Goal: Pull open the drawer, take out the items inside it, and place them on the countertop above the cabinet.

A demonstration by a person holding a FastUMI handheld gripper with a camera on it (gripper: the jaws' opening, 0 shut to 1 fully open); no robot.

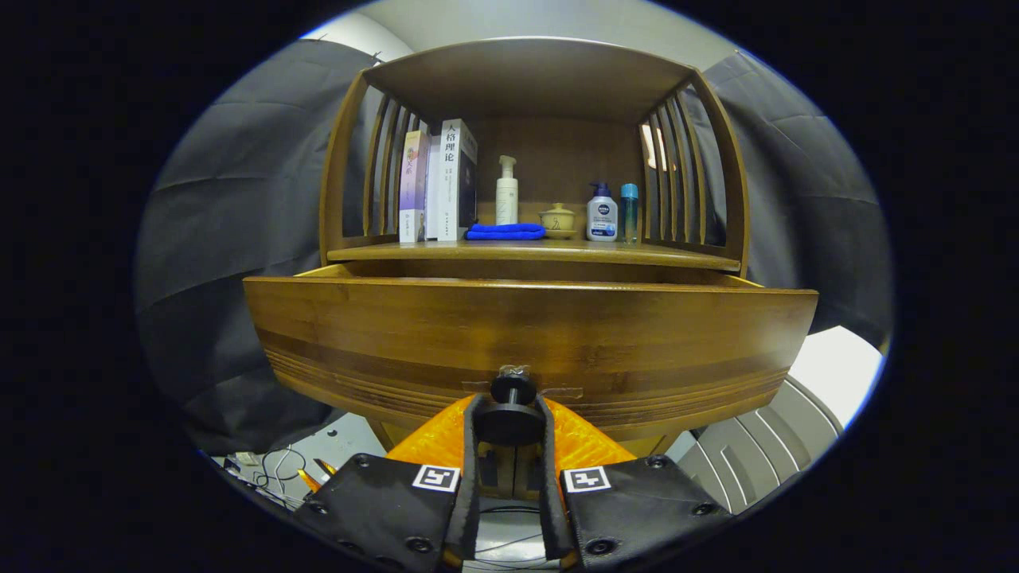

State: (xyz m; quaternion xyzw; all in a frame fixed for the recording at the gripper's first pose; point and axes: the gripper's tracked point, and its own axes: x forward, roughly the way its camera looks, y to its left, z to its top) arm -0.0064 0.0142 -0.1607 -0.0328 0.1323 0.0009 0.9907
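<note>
We are on the opening step: our gripper (509, 414) is clenched on the knob (510, 414) of the drawer (525, 342), pulled partway out below the tabletop (533, 252); next we must let go and reach inside, whose contents stay hidden.

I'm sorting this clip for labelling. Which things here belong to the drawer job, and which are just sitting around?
Job:
gripper, fingers closed on the knob
drawer, pulled out
countertop

Just sitting there:
books
blue cloth
pump bottle
lidded cup
two bottles
</note>
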